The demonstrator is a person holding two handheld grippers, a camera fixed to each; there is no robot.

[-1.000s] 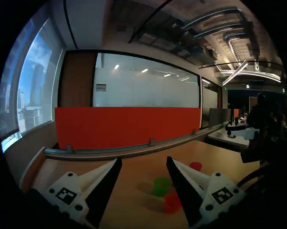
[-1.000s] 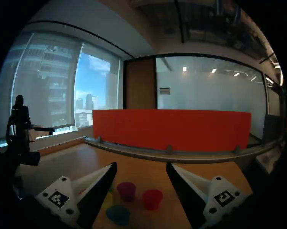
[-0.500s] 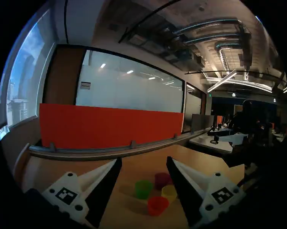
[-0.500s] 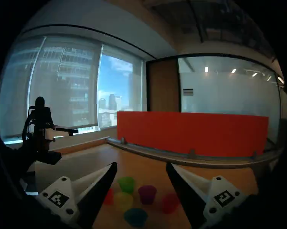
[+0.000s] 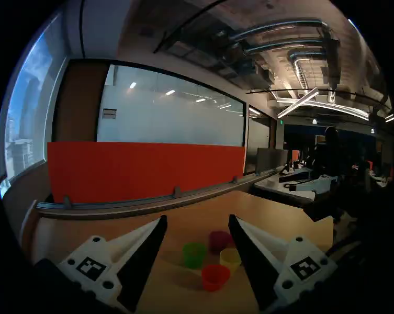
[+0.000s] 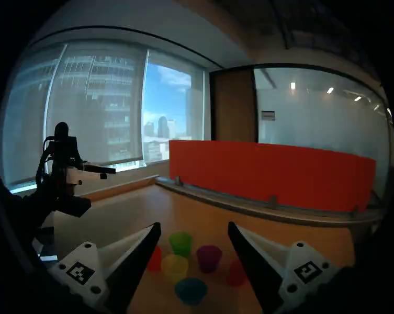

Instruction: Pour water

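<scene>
Left gripper: the left gripper hangs above the bench, its fingers spread wide with nothing between them.
Right gripper: the right gripper is likewise released and empty, high over the same bench.
Cups: the green cup, purple cup, yellow cup and red cup stand upright in a tight cluster, framed between the left fingers. The right gripper view adds a blue cup, nearest its camera.
Change, left: a second ago only the green and red cups sat between the fingers, low and off to the right. The view has since swung, so the cluster now sits nearer centre.
Change, right: the view has turned toward the window. More cups have come in between the fingers, and the orange screen has slid to the right.
Meaning: both grippers look to be lining up on the cups; no grasp has begun.
Water: I cannot tell which cup holds any.
</scene>
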